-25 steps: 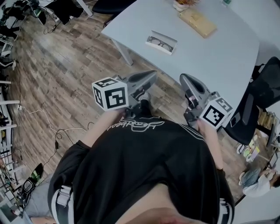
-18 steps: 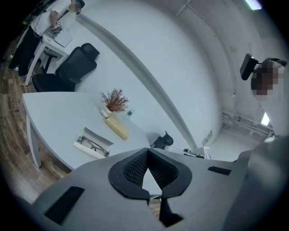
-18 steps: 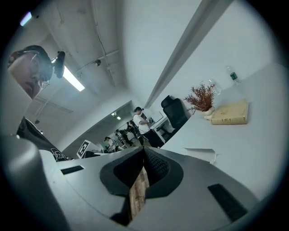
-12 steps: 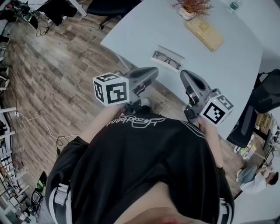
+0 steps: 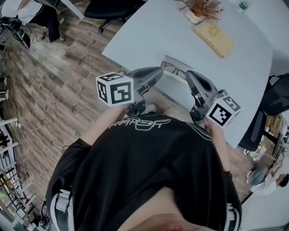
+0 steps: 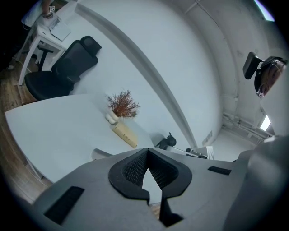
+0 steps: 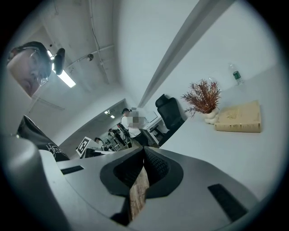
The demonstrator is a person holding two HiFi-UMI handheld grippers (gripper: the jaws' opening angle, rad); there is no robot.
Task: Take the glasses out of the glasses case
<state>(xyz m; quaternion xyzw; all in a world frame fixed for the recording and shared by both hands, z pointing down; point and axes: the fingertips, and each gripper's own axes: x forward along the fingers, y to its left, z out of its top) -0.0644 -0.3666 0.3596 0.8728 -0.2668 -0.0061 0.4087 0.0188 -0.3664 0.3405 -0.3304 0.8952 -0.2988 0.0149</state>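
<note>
An open white glasses case (image 5: 175,64) lies near the front edge of the pale table (image 5: 149,31), with dark-framed glasses (image 5: 170,68) inside it. Both grippers hang in front of that edge, close to my body. My left gripper (image 5: 160,71) is shut and empty, its tip just left of the case. My right gripper (image 5: 189,75) is also shut and empty, just right of the case. The two tips hide part of the case. In the left gripper view only a corner of the case (image 6: 100,154) shows above the shut left gripper (image 6: 146,152).
A dried plant in a white vase (image 5: 197,9) and a tan box (image 5: 215,37) stand farther back on the table. A water bottle (image 7: 235,74) stands at the far edge. Black office chairs (image 5: 110,6) stand behind the table and at the right (image 5: 276,100). Wooden floor (image 5: 54,81) lies to the left.
The table and the glasses case have come nearer in the head view, and the case now lies right between the two gripper tips. Both grippers stay shut.
</note>
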